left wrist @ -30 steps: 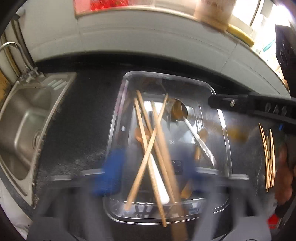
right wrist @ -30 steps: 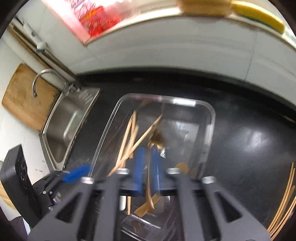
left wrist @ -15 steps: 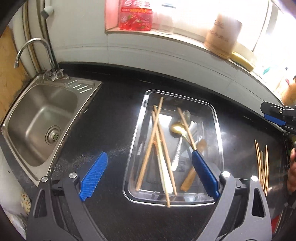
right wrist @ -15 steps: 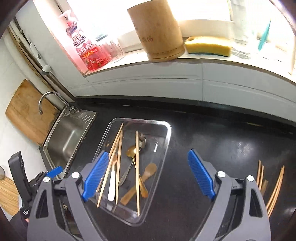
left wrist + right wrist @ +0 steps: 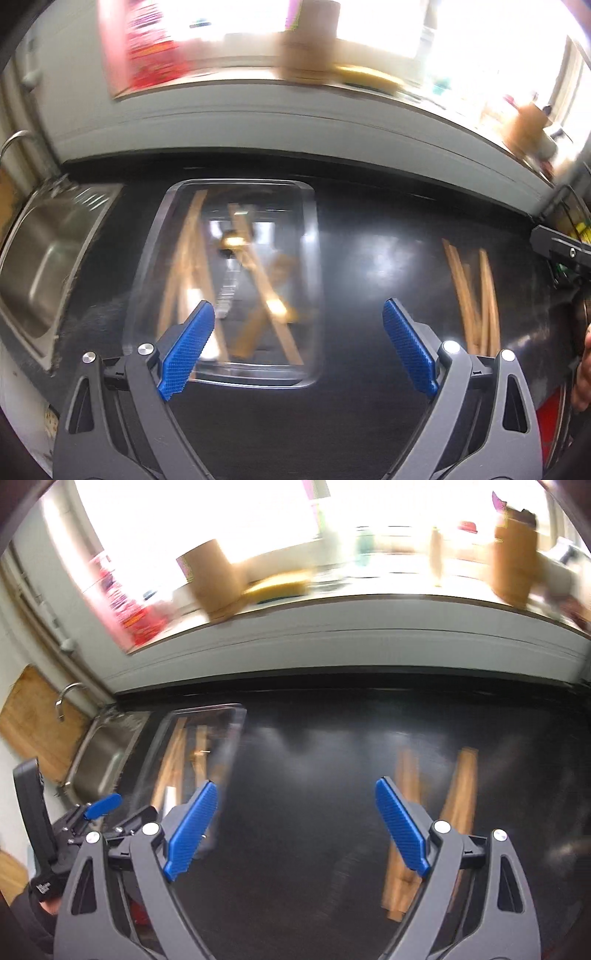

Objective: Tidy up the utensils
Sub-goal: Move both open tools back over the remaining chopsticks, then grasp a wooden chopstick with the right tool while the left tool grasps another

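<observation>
Left tongs (image 5: 297, 345): I see two ribbed blue pads on grey arms, spread wide, nothing between them, hanging over the bare table (image 5: 354, 258), which is glossy black.

Right tongs (image 5: 295, 829): same build, also spread wide and empty; the jaws have just been opening.

Clear plastic tray (image 5: 312, 236): one, rectangular with rounded corners, on the table left of centre, just right of the stainless steel sink (image 5: 48, 258). It holds the sorted utensils: several wooden chopsticks (image 5: 184, 266) crossing each other, a wooden spoon (image 5: 273, 295) and a metal spoon (image 5: 231, 243); blur prevents me from counting them exactly.

Loose chopsticks (image 5: 476, 295): a small wooden bundle lying flat on the table, well right of the tray; number unclear.

Bamboo cylinder holder (image 5: 214, 579): one, on the far white sill.
</observation>
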Motion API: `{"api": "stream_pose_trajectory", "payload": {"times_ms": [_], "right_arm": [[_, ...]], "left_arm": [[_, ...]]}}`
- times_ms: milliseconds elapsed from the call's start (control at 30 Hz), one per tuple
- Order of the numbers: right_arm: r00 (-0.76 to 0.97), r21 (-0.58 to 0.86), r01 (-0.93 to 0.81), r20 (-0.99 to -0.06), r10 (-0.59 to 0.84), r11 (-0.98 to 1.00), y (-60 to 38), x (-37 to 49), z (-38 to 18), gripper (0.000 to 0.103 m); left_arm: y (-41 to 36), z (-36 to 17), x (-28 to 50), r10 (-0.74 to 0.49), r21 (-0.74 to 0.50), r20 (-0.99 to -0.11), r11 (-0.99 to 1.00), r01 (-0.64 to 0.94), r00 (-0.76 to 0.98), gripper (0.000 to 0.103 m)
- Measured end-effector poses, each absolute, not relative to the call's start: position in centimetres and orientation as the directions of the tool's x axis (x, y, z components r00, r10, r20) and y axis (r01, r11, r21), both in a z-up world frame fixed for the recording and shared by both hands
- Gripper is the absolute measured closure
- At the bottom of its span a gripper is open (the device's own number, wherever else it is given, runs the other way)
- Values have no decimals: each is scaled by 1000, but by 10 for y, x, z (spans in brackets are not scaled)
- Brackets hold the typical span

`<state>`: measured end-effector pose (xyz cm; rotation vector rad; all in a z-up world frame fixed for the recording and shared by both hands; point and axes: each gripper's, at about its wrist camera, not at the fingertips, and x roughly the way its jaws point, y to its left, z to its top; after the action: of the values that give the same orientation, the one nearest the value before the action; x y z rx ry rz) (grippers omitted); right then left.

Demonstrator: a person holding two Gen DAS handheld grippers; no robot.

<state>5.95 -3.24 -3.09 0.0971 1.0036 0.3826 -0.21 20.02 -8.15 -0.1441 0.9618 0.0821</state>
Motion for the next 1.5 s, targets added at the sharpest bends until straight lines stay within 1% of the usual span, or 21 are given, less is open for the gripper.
{"api": "stream_pose_trajectory", "payload": {"times_ms": [67, 200, 300, 533, 733, 900, 1200, 1500], "right_arm": [[516, 196, -206, -811, 277, 959, -72, 47, -29, 18], [550, 119, -119, -819, 165, 986, -131, 24, -29, 18], [558, 94, -89, -820, 127, 992, -160, 12, -30, 18], [551, 95, -81, -825, 124, 992, -189, 0, -33, 18], [540, 93, -86, -832, 125, 992, -198, 2, -36, 18], [511, 90, -90, -851, 124, 992, -197, 11, -51, 18], [451, 71, -92, -886, 105, 993, -201, 38, -104, 18], [359, 48, -109, -929, 84, 993, -199, 68, -173, 18]], "left_arm": [[165, -82, 3, -23, -85, -822, 993, -84, 569, 13], [107, -83, 11, -65, -72, -816, 997, 10, 574, 13], [74, -82, 13, -88, -65, -813, 996, 60, 575, 13], [35, -83, 12, -106, -66, -813, 994, 90, 573, 13], [24, -86, 17, -109, -67, -819, 993, 95, 564, 13], [15, -100, 33, -97, -55, -838, 994, 95, 537, 13], [4, -149, 73, -63, -25, -873, 996, 85, 484, 13], [-5, -201, 108, -79, -30, -908, 992, 124, 411, 13]]}}
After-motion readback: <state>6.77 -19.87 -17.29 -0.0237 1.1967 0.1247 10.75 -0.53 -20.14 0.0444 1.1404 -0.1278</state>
